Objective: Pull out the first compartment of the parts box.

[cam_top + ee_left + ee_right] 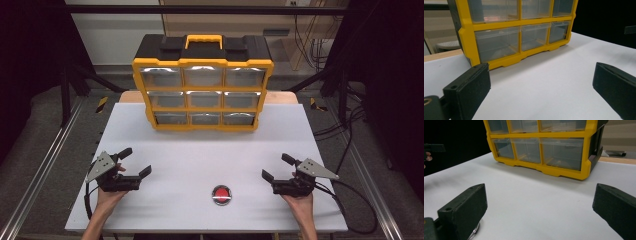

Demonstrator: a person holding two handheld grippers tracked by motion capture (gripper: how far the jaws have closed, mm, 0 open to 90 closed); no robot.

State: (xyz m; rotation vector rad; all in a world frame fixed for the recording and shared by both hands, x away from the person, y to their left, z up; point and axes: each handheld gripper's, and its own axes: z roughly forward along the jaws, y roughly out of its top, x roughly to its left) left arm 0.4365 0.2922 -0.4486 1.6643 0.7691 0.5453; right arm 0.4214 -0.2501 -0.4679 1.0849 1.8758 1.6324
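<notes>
A yellow and black drawer organizer [202, 90] with clear drawers stands upright at the back of the white table [165, 145]. Its bottom drawers face both grippers [520, 37] [541, 150]. My left gripper [135, 162] rests at the front left of the table, jaws wide apart with nothing between them [541, 85]. My right gripper [278, 166] rests at the front right, also open and empty [539, 206]. A red round button [221, 194] lies near the front edge between the two grippers, closer to the right one.
Metal rails [45, 165] run along both sides of the table, and black cables [350, 200] trail off to the right. A wooden board [285, 96] pokes out behind the organizer. Bare white tabletop lies between the grippers and the organizer.
</notes>
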